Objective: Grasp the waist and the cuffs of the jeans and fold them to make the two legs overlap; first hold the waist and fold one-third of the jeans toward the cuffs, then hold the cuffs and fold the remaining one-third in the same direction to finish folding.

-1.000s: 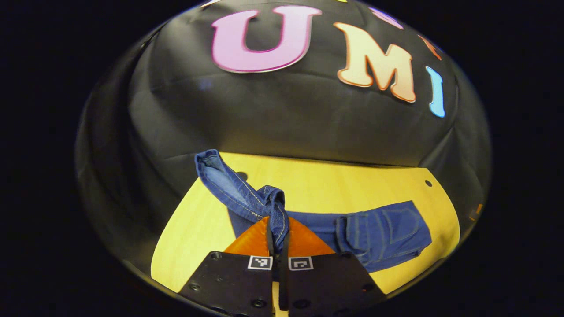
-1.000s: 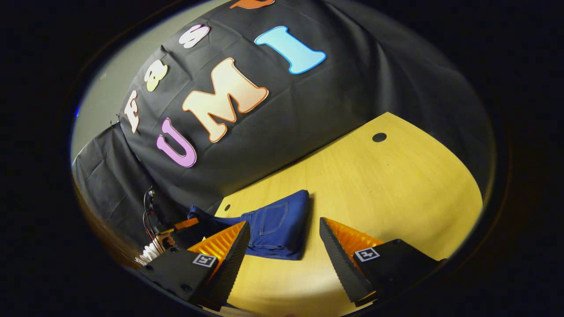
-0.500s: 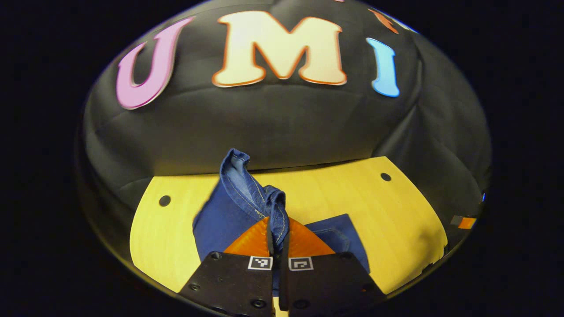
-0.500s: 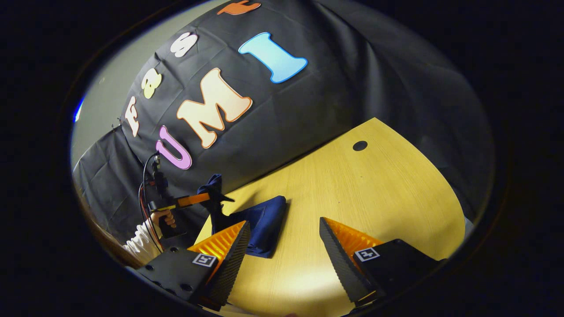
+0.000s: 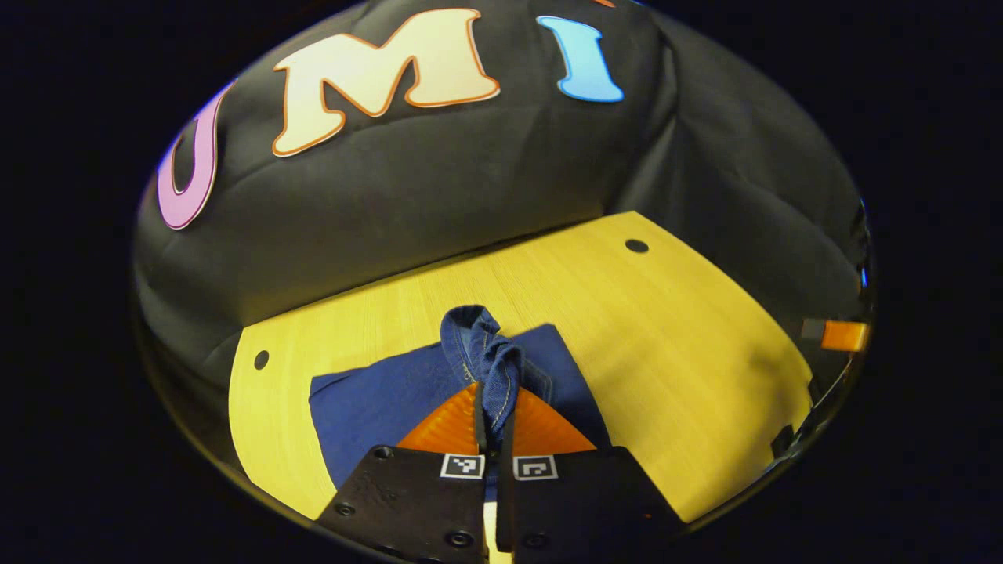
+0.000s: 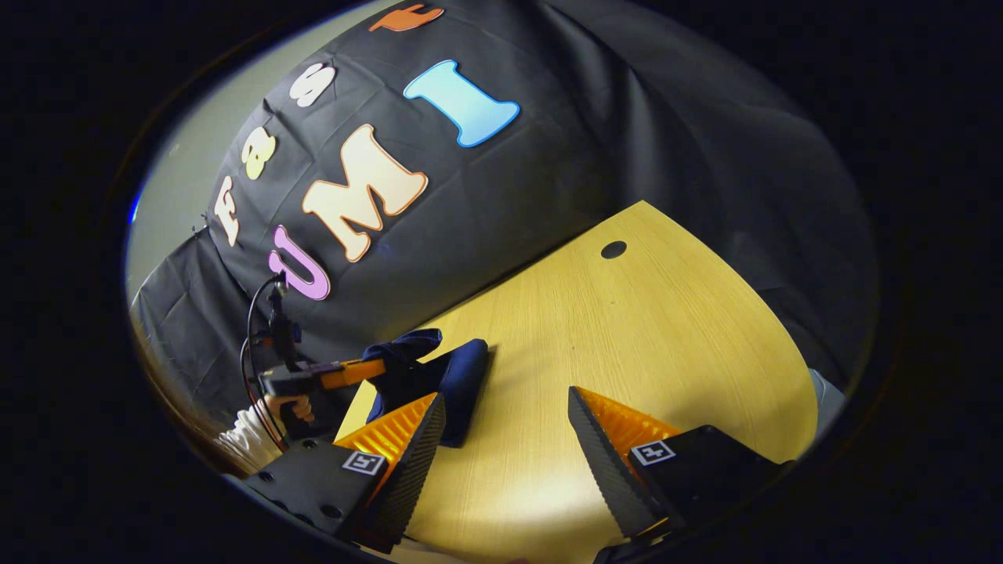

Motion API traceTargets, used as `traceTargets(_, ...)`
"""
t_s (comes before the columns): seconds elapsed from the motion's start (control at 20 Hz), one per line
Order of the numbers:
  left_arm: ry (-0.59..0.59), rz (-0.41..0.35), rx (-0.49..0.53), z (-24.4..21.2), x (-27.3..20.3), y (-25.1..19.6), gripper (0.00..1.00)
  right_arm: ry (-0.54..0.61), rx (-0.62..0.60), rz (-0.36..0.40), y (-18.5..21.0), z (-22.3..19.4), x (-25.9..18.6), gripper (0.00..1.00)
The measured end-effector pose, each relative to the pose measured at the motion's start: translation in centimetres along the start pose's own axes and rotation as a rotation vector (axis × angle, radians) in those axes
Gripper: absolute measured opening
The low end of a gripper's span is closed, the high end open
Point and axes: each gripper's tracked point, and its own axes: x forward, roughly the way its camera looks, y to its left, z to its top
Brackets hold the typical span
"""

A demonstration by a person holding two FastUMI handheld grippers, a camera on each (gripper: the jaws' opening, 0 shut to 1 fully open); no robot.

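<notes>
Left gripper view: pinched cuffs (image 5: 492, 368).

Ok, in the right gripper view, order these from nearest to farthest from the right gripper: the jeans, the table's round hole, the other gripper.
1. jeans: just beyond the right gripper's left finger, on the table.
2. left gripper: past the jeans, at the table's left edge, clamped on the denim.
3. round hole: far end of the table, near the booth wall.

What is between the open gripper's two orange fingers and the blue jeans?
Just bare yellow table. In the right gripper view, the right gripper hangs open, the jeans beside its left finger.
</notes>
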Motion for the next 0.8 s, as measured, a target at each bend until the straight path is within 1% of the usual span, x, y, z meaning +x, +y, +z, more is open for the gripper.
traceTargets(0.2,0.038,-0.004,-0.009,-5.7,1.0,-2.6,0.00,0.004,0.003,0.026,1.2,-0.3,0.4,0.98)
traceTargets(0.25,0.037,0.000,-0.008,-6.4,1.2,-3.0,0.02,0.007,0.000,0.026,1.4,-0.6,0.4,0.97)
traceTargets(0.3,0.026,-0.002,-0.008,-6.9,1.6,-3.3,0.06,0.011,-0.007,0.020,1.5,-0.9,0.4,0.97)
traceTargets(0.35,0.018,-0.022,-0.031,-7.3,1.6,-4.0,0.07,0.018,-0.013,0.010,1.7,-1.3,0.6,0.97)
traceTargets(0.45,-0.011,-0.078,-0.122,-7.4,0.4,-5.5,0.25,0.018,-0.029,-0.001,2.5,-1.9,0.3,0.98)
traceTargets(0.5,-0.029,-0.073,-0.156,-7.3,-0.3,-5.1,0.46,0.015,-0.038,-0.004,3.2,-2.2,0.3,0.98)
traceTargets(0.55,-0.054,-0.052,-0.175,-7.1,-1.3,-4.5,0.53,0.007,-0.048,-0.008,4.1,-2.4,0.3,0.98)
traceTargets(0.6,-0.081,-0.014,-0.185,-7.0,-2.8,-3.3,0.75,-0.006,-0.056,-0.013,5.0,-2.6,0.4,0.98)
traceTargets(0.65,-0.101,0.024,-0.192,-7.0,-4.4,-2.0,0.65,-0.022,-0.059,-0.021,6.1,-2.9,0.4,0.98)
traceTargets(0.7,-0.120,0.050,-0.197,-7.1,-6.2,-0.8,0.72,-0.036,-0.056,-0.021,7.5,-3.1,0.5,0.97)
traceTargets(0.8,-0.161,0.071,-0.204,-7.1,-9.4,1.0,0.71,-0.062,-0.056,-0.016,10.3,-4.0,0.8,0.98)
